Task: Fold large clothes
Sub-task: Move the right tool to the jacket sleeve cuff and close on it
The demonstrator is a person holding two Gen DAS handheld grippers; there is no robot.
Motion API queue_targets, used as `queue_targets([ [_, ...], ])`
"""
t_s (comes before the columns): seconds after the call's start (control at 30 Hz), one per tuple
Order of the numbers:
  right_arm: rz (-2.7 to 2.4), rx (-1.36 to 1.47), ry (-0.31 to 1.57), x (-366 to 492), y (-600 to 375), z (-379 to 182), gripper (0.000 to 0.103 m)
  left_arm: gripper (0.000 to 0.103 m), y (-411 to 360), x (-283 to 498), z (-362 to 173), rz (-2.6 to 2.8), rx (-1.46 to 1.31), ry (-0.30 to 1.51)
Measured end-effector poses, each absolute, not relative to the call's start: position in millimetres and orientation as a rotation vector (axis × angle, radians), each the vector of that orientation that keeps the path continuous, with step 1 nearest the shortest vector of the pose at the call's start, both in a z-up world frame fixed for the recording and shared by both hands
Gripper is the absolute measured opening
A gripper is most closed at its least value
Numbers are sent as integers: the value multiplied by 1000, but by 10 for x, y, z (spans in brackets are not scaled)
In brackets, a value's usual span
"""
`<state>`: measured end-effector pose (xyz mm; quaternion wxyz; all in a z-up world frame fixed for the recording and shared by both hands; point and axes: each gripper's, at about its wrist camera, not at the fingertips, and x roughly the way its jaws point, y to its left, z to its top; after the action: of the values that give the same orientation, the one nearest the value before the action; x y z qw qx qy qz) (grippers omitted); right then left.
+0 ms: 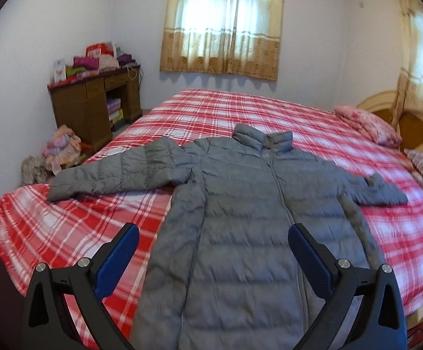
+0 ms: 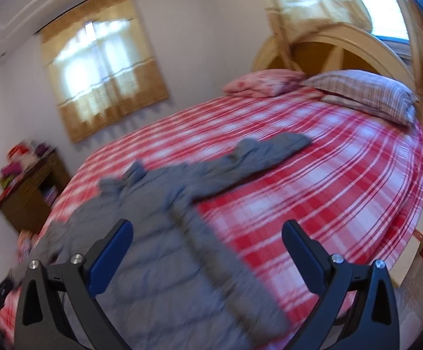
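A long grey quilted puffer coat [image 1: 240, 204] lies flat and zipped on the red plaid bed [image 1: 88, 233], collar away from me, both sleeves spread out to the sides. My left gripper [image 1: 212, 239] hovers open above the coat's lower body, nothing between its blue-padded fingers [image 1: 118, 258]. In the blurred right wrist view the same coat [image 2: 158, 250] stretches from lower left, its right sleeve [image 2: 258, 154] reaching toward the pillows. My right gripper [image 2: 207, 243] is open too, above the coat's right side edge, holding nothing.
A wooden desk [image 1: 94, 108] piled with folded clothes stands at the far left wall, with a heap of clothes [image 1: 62, 151] on the floor beside it. Two pillows [image 2: 366, 96] lie by the curved headboard [image 2: 342, 49]. Curtained windows [image 1: 223, 26] are behind the bed.
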<state>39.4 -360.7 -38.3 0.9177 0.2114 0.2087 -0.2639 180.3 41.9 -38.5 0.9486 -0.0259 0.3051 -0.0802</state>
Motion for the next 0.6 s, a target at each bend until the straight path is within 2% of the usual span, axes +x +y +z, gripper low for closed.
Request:
queue_targets([
  [0.17, -729, 478, 378, 802, -4559, -239, 103, 102, 461, 2487, -406, -101, -31, 612],
  [0.23, -806, 527, 394, 992, -4967, -326, 98, 102, 446, 2771, -520, -86, -23, 601],
  [0.3, -871, 582, 426, 1171, -5370, -490, 90, 102, 403, 3021, -666, -64, -11, 615],
  [0.6, -1022, 719, 619, 1979, -6399, -1482, 88, 102, 214, 3889, -1566, 38, 36, 736],
])
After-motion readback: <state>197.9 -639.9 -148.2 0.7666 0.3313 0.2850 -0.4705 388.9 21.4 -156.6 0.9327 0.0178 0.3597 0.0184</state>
